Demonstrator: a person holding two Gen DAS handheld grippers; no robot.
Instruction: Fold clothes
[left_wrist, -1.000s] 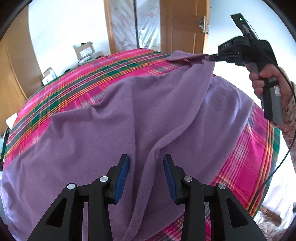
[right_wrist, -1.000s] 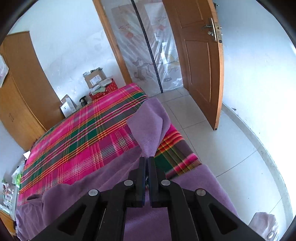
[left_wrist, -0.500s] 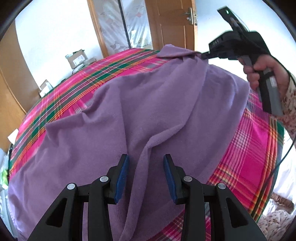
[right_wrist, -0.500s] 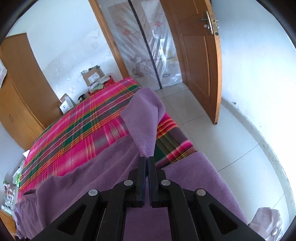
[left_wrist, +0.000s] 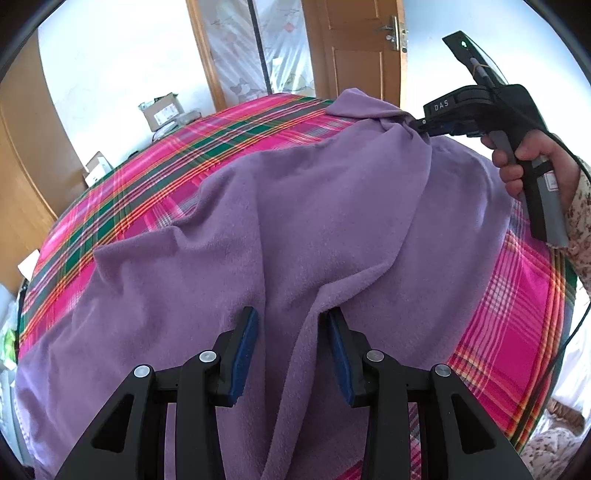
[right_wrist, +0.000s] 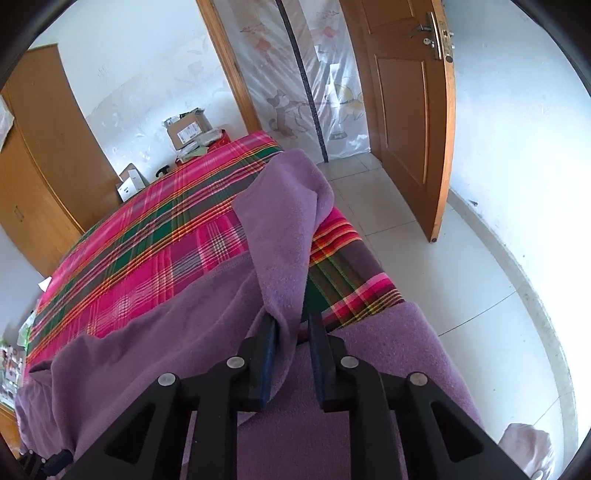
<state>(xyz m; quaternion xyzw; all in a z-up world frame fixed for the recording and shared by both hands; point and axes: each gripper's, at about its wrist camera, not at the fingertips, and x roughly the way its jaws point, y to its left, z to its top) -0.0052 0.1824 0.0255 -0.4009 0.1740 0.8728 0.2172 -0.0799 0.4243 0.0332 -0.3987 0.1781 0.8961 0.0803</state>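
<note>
A purple fleece garment (left_wrist: 288, 229) lies spread over the plaid bed (left_wrist: 207, 155). My left gripper (left_wrist: 291, 325) is open, its jaws on either side of a raised fold of the fleece. My right gripper (right_wrist: 291, 328) is open at the far corner of the garment. The purple corner flap (right_wrist: 284, 229) still drapes between its jaws and rests on the plaid bed (right_wrist: 155, 251). In the left wrist view the right gripper (left_wrist: 424, 125) sits at the bunched far corner, held by a hand.
A wooden door (right_wrist: 406, 103) stands ajar at the right over a white tiled floor (right_wrist: 424, 266). Cardboard boxes (right_wrist: 186, 127) sit beyond the bed's far end. A wooden wardrobe (right_wrist: 40, 173) is at the left. The bed's edge (left_wrist: 532, 332) runs down the right.
My right gripper has opened; it was shut on the purple corner in both earlier frames. The corner flap has dropped lower toward the bed. The left gripper stays open over the fold.
</note>
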